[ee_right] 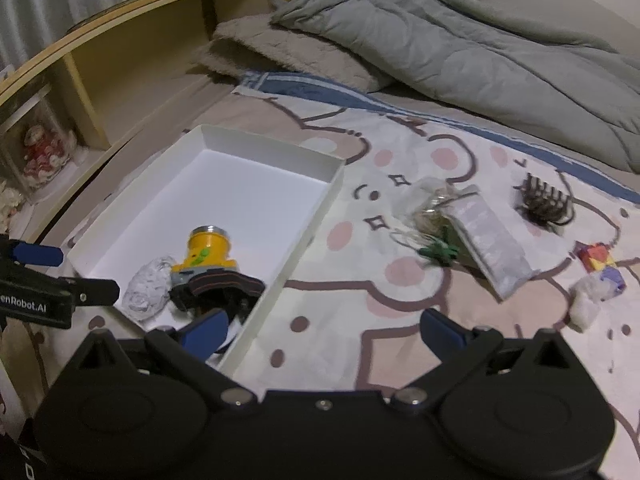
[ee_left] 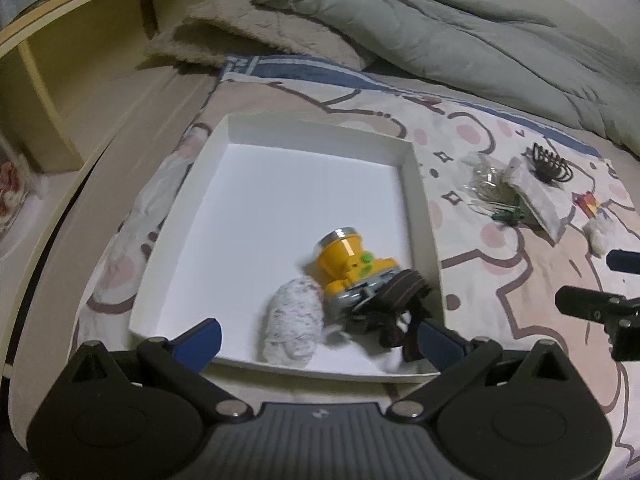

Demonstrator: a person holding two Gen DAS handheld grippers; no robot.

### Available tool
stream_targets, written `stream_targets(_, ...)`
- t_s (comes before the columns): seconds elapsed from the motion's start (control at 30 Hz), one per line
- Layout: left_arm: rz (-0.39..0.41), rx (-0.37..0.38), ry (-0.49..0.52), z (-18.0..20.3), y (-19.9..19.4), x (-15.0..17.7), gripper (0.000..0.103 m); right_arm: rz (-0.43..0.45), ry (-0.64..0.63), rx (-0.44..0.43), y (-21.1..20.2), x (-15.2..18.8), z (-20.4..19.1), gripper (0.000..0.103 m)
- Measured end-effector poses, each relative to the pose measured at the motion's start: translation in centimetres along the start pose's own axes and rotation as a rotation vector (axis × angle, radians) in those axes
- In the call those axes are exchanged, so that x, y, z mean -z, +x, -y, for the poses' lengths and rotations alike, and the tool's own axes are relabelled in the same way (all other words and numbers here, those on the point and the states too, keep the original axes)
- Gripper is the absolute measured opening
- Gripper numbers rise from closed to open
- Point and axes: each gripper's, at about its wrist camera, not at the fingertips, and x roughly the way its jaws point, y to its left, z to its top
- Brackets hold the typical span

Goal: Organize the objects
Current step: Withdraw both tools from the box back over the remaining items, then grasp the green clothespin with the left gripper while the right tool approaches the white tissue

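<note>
We see both claws spread wide with nothing between their pads. The left claw hovers over the near edge of a white tray; just ahead of its fingertips lie a white speckled bundle and a yellow headlamp whose dark strap trails toward the right-hand finger. The right claw straddles the tray's right wall, its left finger over the strap inside the tray, its right finger over the cartoon-print blanket.

Only the right wrist view shows the shelf niche far left holding a red-and-white figure, and the left claw's lettered body entering at the left edge. The left wrist view alone shows the tray's whole outline.

Ahead and to the right of the right claw, loose on the blanket, lie a clear bag of fine wire, a small green piece, a pale flat packet, a dark hair claw clip, a colourful cube and a white wad. The bag's contents are hard to make out, and the strap hides the headlamp's rear. A grey quilt lies beyond.
</note>
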Motion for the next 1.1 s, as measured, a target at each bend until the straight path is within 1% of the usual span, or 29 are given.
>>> stream_targets(0.3,0.029,0.034,0.036,4.7,0.0,-1.2,0.103,0.024,0.066,0.073,-2.2,0.9,4.0,0.103)
stream_targets(0.53,0.036,0.073,0.075,9.2,0.4,-2.1,0.103,0.051,0.114,0.153,-4.4,2.0,8.2,0.103)
stream_targets(0.8,0.057,0.101,0.083,13.3,1.0,-2.7,0.103,0.080,0.191,0.208,-6.4,3.4,13.0,0.103)
stream_targets(1.1,0.119,0.132,0.128,17.0,1.4,-3.1,0.103,0.091,0.270,0.273,-7.0,4.6,17.5,0.103)
